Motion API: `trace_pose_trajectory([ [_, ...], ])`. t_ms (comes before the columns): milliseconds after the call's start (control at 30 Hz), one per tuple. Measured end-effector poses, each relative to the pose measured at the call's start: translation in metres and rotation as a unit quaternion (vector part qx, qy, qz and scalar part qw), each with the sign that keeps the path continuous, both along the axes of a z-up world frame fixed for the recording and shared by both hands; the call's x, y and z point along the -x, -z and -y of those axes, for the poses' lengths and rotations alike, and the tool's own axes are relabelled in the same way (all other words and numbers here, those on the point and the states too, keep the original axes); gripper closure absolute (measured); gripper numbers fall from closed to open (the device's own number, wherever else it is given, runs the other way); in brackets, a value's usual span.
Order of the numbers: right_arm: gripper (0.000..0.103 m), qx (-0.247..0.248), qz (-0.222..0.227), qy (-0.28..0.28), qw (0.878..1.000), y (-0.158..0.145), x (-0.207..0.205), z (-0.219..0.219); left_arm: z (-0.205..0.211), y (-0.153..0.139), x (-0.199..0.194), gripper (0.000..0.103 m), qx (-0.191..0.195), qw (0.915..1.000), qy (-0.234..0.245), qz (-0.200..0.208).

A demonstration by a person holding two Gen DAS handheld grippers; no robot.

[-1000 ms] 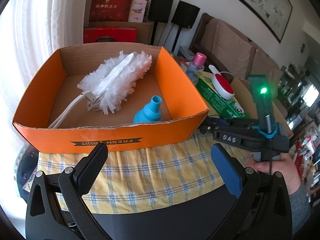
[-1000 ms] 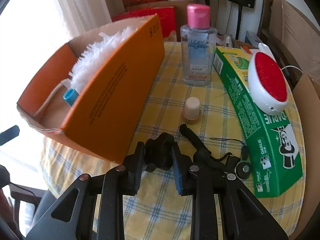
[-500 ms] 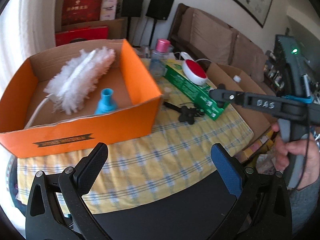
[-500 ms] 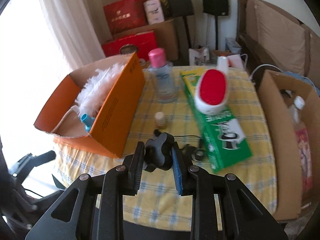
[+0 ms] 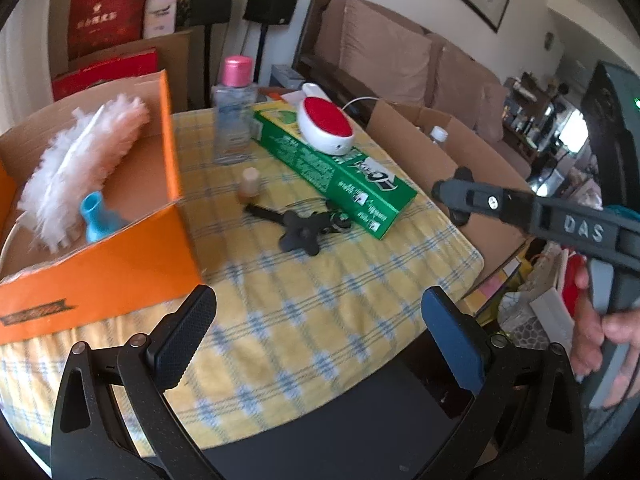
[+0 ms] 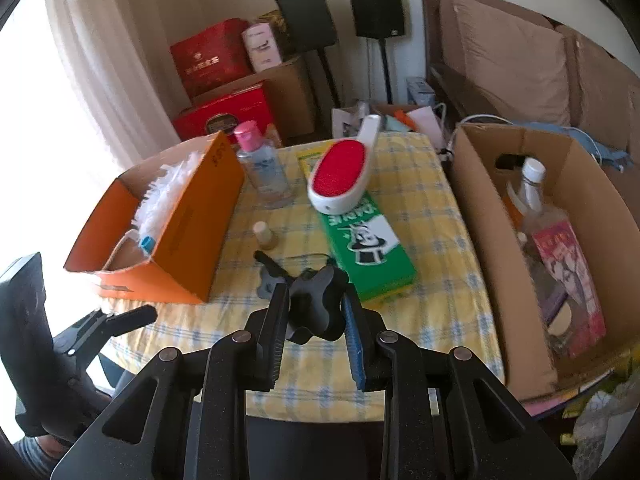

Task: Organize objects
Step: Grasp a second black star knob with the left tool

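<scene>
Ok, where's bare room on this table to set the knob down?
Widest bare cloth is the near edge, before the orange box and loose black hardware. A strip also lies between the green box and the cardboard box. Crowded: the lane between orange and green boxes, holding the pink-capped bottle and small vial.

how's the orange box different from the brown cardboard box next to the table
The orange box sits on the table; the brown cardboard box stands beside it, off the tabletop. The orange one is shallow and holds a white duster; the brown one is deeper and holds bottles. Both are open-topped cardboard.
</scene>
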State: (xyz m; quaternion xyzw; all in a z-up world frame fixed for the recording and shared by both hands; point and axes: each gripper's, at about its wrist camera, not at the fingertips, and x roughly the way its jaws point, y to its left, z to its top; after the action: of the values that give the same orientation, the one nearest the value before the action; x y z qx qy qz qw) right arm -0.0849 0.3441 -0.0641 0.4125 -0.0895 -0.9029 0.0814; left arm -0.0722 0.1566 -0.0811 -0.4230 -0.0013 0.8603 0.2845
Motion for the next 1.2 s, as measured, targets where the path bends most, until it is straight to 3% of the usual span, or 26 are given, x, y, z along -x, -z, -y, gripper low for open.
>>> trace_pose_trajectory([
  [467,0.077,0.018,0.005,0.027,0.999,0.01,-0.014,-0.026,-0.045,0.018,0.037,0.011,0.043,0.9982,-0.017,-0.037],
  [567,0.077,0.021,0.008,0.027,0.999,0.014,-0.014,-0.027,-0.05,0.027,0.049,0.022,0.052,0.998,-0.019,-0.031],
  [833,0.077,0.026,0.015,0.024,0.999,0.021,-0.013,-0.029,-0.058,0.046,0.06,0.023,0.064,0.9976,-0.021,-0.018],
  [967,0.077,0.029,0.018,0.022,0.999,0.023,-0.012,-0.028,-0.061,0.054,0.063,0.049,0.066,0.9975,-0.025,-0.001],
  [1200,0.077,0.029,0.023,0.019,0.999,0.027,-0.011,-0.025,-0.055,0.056,0.066,0.07,0.052,0.9982,-0.027,0.005],
])
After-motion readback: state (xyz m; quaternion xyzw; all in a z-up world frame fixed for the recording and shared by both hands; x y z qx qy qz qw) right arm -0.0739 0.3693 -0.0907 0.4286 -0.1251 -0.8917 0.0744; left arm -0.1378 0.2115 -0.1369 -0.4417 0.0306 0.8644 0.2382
